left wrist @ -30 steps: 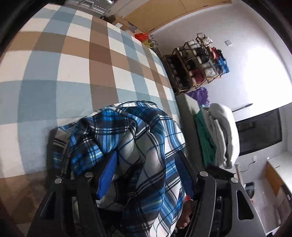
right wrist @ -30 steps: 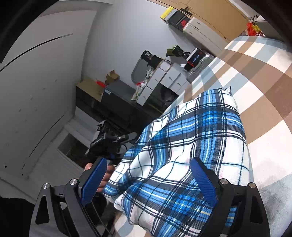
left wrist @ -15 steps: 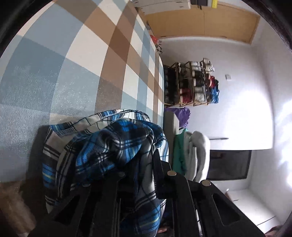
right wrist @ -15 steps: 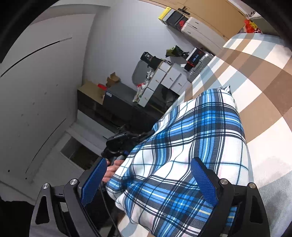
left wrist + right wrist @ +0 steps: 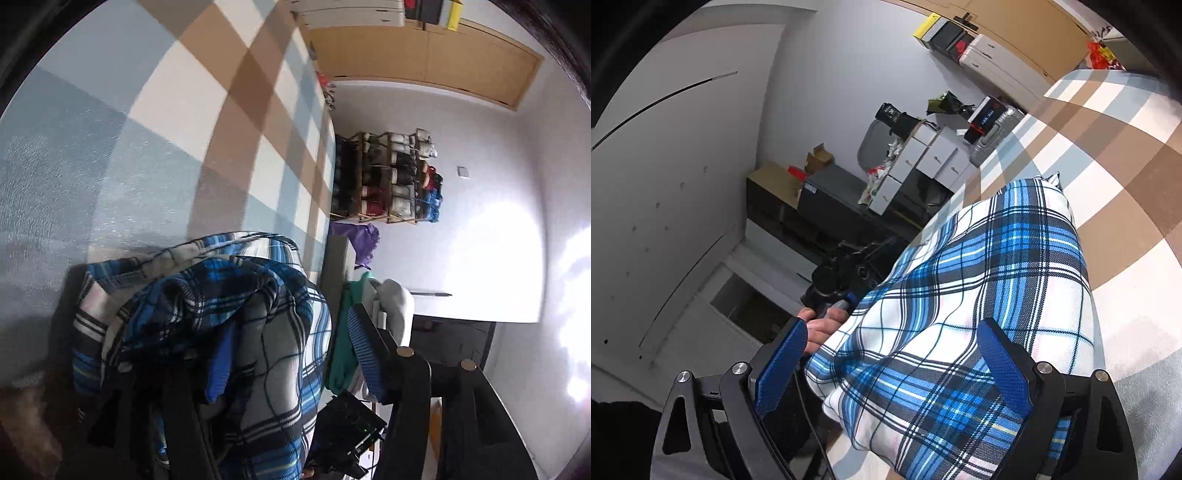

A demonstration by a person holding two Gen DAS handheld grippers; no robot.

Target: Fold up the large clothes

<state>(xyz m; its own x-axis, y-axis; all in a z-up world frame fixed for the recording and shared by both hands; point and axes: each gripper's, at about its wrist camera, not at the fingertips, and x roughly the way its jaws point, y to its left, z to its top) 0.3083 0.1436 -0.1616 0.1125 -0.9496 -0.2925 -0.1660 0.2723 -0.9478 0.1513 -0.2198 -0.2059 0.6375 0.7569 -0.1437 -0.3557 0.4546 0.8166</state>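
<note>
Shirt (image 5: 207,310), blue plaid, lies bunched on the checked bed (image 5: 155,155) near its edge; in my right view it spreads smooth and flat (image 5: 990,295) across the brown, white and blue squares. My left tongs (image 5: 291,354) have just been opening; the 2 blue pads (image 5: 364,354) stand apart with a fold of shirt between them, the cloth draped over the left pad and clear of the right one. My right tongs (image 5: 890,373) are open wide, 1 pad over the shirt, the other past the bed's edge; I grip nothing there. A hand (image 5: 822,326) holds the left tool beside the shirt.
</note>
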